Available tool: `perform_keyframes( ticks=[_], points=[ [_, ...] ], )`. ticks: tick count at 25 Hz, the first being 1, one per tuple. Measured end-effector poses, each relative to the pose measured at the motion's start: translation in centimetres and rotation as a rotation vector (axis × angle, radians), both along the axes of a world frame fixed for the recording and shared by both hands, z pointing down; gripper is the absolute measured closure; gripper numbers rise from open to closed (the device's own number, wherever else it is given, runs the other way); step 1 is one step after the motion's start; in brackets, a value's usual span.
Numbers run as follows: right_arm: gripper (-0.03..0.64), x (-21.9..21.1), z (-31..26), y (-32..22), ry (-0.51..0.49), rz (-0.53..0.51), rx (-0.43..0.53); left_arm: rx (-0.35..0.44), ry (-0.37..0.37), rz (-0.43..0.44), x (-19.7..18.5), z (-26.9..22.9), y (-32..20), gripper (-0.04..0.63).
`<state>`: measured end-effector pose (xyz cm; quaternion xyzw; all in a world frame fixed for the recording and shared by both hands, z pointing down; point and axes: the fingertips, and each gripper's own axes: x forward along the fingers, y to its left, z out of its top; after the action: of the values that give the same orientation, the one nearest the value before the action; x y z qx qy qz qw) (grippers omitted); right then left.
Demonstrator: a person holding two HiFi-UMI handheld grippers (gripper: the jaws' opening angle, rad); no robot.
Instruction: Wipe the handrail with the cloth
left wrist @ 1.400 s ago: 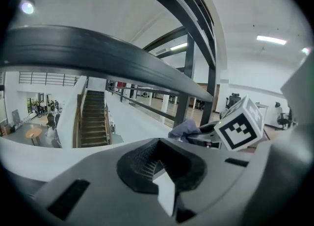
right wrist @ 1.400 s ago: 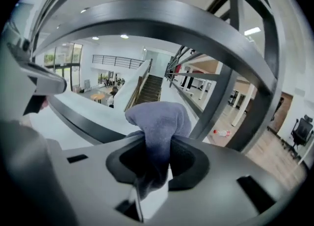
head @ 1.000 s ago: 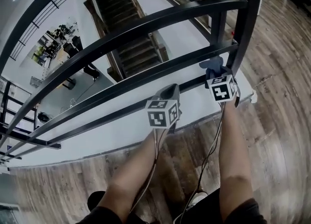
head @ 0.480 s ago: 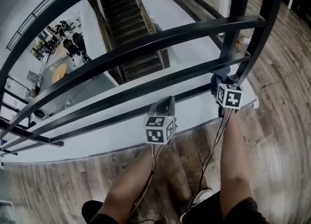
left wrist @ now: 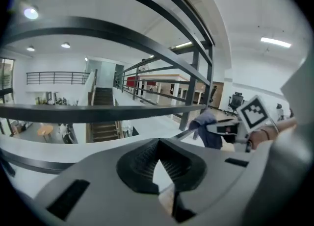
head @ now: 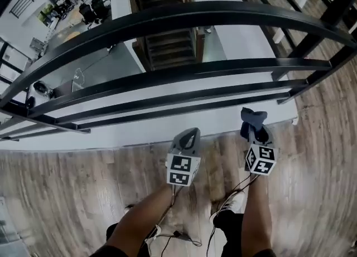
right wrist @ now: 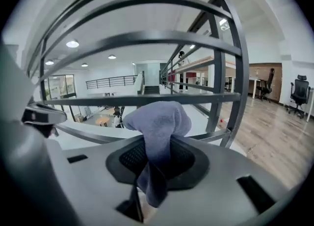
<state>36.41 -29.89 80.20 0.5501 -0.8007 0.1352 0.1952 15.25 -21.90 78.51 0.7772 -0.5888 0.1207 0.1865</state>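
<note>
The black handrail [head: 184,13] curves across the top of the head view, with three thinner rails [head: 184,71] below it. My right gripper [head: 254,132] is shut on a bunched blue-grey cloth [head: 252,117], held over the floor edge just short of the lowest rail, touching no rail. In the right gripper view the cloth [right wrist: 159,122] bulges up from between the jaws of the right gripper [right wrist: 149,163]. My left gripper [head: 188,137] hangs beside it, jaws together and holding nothing. In the left gripper view the left gripper [left wrist: 159,163] points at the rails, with the cloth [left wrist: 206,129] to its right.
Beyond the rails is a drop to a staircase [head: 162,44] and a lower floor. A white ledge [head: 139,133] borders the wooden floor [head: 67,194] I stand on. Railing posts [head: 312,63] rise at the right. Cables [head: 178,233] trail by my feet.
Both grippers have drawn back from the lower rails toward me. The cloth, earlier against a rail by the post, is now off it. My head view has tipped down and back.
</note>
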Motion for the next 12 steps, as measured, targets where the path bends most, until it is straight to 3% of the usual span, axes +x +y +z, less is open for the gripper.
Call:
perform_keyframes(
  ticks=[6, 12],
  points=[
    [0.517, -8.0, -18.8, 9.0, -0.026, -0.078, 0.021, -0.043, 0.048, -0.044, -6.6, -16.2, 6.1, 0.597],
    [0.517, -12.8, -41.2, 16.2, -0.001, -0.245, 0.041, -0.036, 0.083, -0.094, -10.0, -37.7, 13.5, 0.597]
  ],
)
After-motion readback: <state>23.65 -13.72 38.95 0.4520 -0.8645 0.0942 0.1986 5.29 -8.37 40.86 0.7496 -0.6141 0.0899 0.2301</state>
